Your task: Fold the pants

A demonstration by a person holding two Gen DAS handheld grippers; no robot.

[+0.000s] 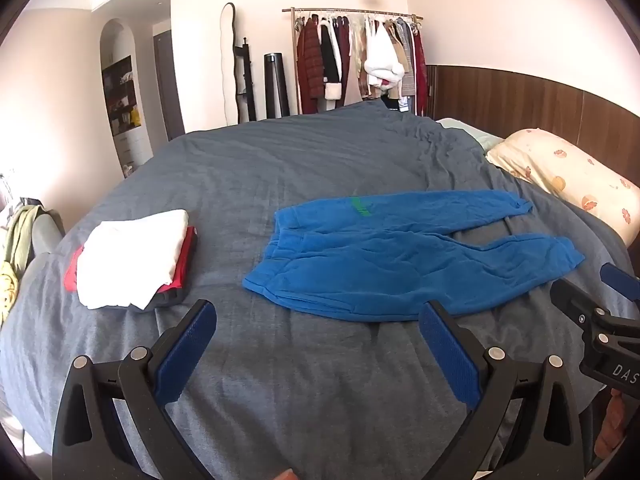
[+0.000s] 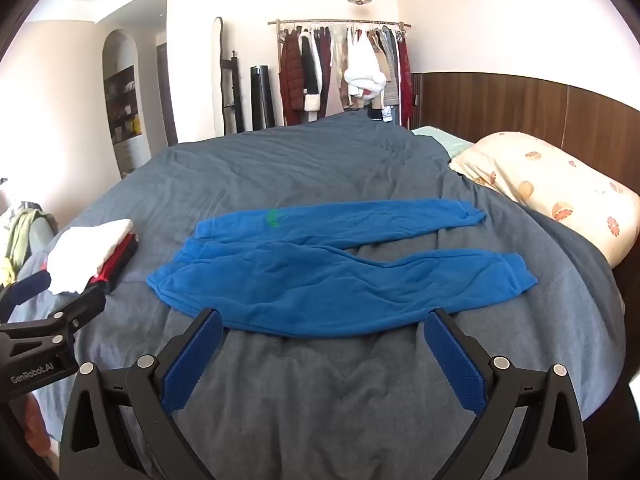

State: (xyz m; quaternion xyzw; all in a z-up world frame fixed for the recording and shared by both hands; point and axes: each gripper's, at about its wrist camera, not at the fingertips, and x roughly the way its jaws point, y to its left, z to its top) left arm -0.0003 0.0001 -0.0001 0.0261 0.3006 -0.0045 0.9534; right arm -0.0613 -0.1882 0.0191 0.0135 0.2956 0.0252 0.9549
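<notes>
Blue pants spread flat on the bed, both grippers held above the near edge

The blue sweatpants [image 2: 320,280] are laid out on the grey duvet [image 2: 320,400], waistband to the left and both legs stretched to the right, slightly apart. The left gripper [image 1: 318,324] and the right gripper [image 2: 324,330] are seen with jaws wide, nothing held between them. A folded clothes stack [image 1: 132,260], white on top, is placed left of the pants. A floral pillow [image 2: 560,196] is seen at the right

Pants [image 2: 328,276] on bed [image 2: 320,400], folded stack [image 2: 92,256] left, pillow [image 2: 560,192] right
</notes>
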